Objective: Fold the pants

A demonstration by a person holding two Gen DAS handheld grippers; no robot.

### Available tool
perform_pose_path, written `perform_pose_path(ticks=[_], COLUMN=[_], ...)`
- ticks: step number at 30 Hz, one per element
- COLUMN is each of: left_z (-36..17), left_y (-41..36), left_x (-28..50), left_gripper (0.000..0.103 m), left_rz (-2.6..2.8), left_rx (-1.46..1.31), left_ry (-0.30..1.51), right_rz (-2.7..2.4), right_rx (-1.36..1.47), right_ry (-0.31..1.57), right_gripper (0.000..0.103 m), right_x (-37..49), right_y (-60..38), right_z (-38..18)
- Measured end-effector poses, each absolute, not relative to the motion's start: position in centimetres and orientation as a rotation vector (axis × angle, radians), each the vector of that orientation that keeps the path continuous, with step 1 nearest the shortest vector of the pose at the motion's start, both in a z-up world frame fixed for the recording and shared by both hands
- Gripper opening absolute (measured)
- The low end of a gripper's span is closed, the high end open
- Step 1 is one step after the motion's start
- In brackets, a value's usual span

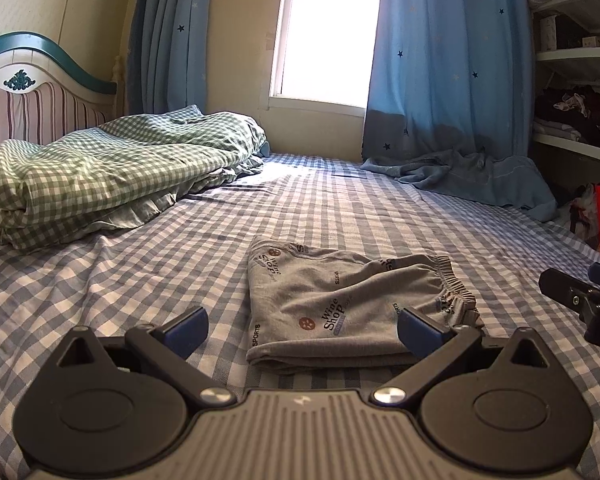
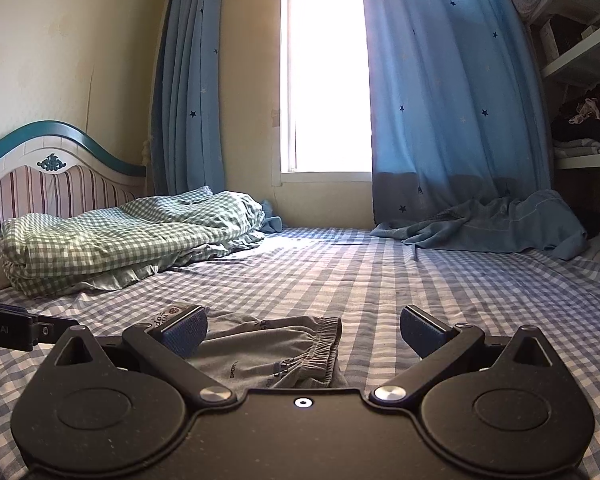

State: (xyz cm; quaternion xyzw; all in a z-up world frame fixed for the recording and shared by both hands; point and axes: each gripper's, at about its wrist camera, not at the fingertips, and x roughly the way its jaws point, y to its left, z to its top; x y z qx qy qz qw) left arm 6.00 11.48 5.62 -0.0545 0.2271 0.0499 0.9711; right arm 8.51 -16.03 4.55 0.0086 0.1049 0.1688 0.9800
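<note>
1. The pants [image 1: 340, 304] are grey knit with printed lettering and small round motifs. They lie folded into a compact, near-square stack, with the gathered elastic waistband [image 1: 456, 292] at the right edge and the layered fold edges facing the cameras.
2. They rest flat on the bed sheet [image 1: 140, 264], a blue-and-white check, toward the near side of the bed.
3. Beyond them, a folded green-check duvet [image 1: 100, 176] lies at the left by the striped headboard [image 1: 40, 108]. A crumpled blue cloth [image 1: 472, 176] lies under the star-print curtains [image 1: 448, 60], which flank a bright window [image 1: 328, 32]. Shelves [image 1: 580, 56] holding clothes stand at the right.
4. The left gripper [image 1: 303, 330] hangs just short of the stack, its jaws spread wide and holding nothing.
5. The right gripper [image 2: 303, 330] sits low near the waistband end, likewise released and empty, pads clear of the cloth.
</note>
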Motion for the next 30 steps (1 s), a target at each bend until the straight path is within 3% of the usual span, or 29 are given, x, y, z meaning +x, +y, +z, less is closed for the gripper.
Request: perform_pose_path(ticks=[30], left_z=[3.6], left_y=[11.2], left_x=[1.6], left_gripper=[0.103], left_rz=[0.153], left_rx=[-0.082], left_ry=[0.445], right_rz=[0.240], right_rx=[0.026], right_ry=[0.192], right_gripper=[0.102], right_x=[1.8], right_y=[-15.9], right_z=[1.9])
